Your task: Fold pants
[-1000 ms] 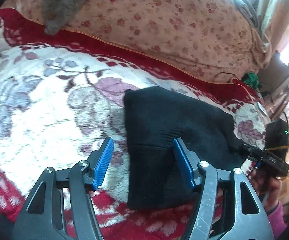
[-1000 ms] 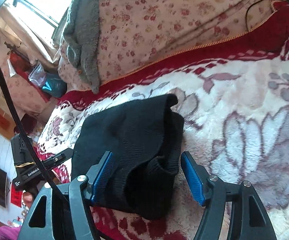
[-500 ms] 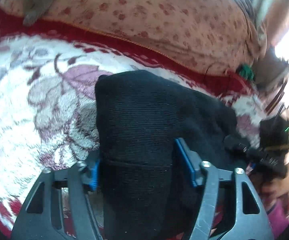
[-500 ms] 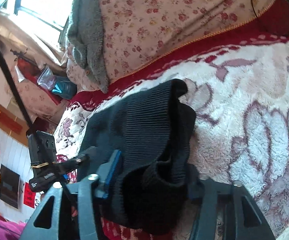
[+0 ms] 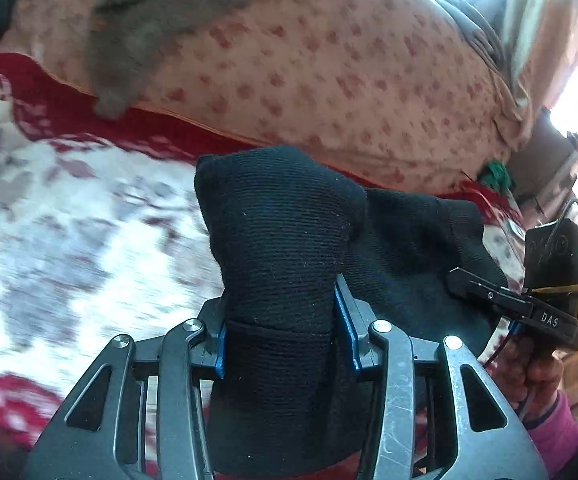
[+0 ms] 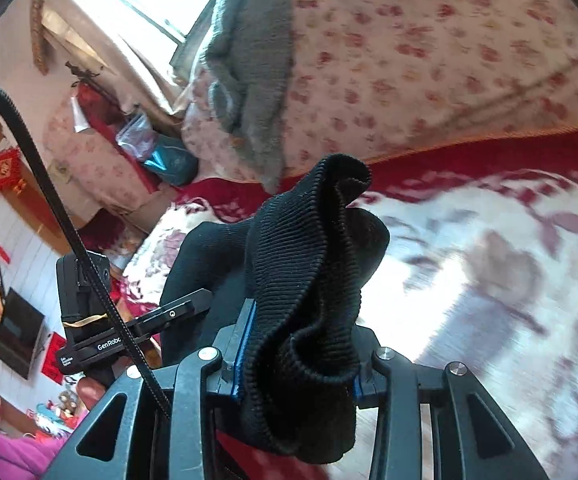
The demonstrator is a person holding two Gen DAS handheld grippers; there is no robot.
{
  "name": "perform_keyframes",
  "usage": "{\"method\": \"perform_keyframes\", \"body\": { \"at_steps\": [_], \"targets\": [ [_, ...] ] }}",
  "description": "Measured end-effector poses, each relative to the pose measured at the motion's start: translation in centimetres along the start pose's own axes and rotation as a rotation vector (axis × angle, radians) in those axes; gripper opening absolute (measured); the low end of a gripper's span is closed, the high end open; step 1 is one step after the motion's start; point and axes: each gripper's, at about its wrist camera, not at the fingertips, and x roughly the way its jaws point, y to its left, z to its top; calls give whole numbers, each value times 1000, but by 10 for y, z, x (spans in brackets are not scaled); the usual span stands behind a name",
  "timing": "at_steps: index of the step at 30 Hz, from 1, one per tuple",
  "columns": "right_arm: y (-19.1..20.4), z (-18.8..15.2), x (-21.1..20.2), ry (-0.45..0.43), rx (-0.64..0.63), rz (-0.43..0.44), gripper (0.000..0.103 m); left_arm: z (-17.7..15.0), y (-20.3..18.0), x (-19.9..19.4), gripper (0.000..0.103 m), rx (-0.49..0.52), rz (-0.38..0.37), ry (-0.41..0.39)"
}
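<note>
Jaws of both the left gripper (image 5: pixel 285 332) and right gripper (image 6: pixel 297 364) have just clamped the black pants (image 5: pixel 285 248), lifting them off the bed (image 5: pixel 69 240); next fold begins.

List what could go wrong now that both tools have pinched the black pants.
1. The right tool clamps a bunched, ribbed wad of the black pants, so layers may slip out unevenly.
2. The left tool also grips a thick bundle; the fold could land crooked on the fleece blanket.
</note>
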Motion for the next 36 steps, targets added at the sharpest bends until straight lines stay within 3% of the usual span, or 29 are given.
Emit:
{"method": "perform_keyframes", "body": {
  "at_steps": [6, 11, 15, 17, 19, 20, 21, 25, 28, 31, 36],
  "targets": [
    [39, 17, 76, 53, -5, 71, 36, 13, 65, -30, 41, -77, 101, -42],
    [57, 15, 132, 128, -18, 79, 36, 8, 119, -32, 41, -142, 162, -19],
    [61, 6, 176, 213, -29, 38, 38, -2, 146, -20, 42, -193, 199, 19],
    [57, 0, 186, 242, -38, -19, 47, -10, 159, -14, 51, -235, 183, 41],
    [51, -3, 187, 228, -30, -46, 57, -14, 167, -12, 65, -266, 191, 26],
    [49, -2, 185, 231, -27, -56, 59, -15, 168, -11, 74, -269, 199, 23],
    [48, -1, 183, 239, -31, -68, 59, -15, 170, -11, 76, -272, 201, 22],
    [60, 3, 169, 228, -118, -119, 59, -18, 173, -14, 76, -308, 207, 19],
    [80, 3, 153, 188, -223, -192, 59, -20, 161, -33, 76, -295, 296, -44],
    [96, 4, 139, 145, -277, -199, 59, -21, 145, -53, 76, -260, 418, -115],
    [117, 0, 133, 132, -323, -204, 59, -27, 126, -76, 76, -229, 497, -179]
  ]
}}
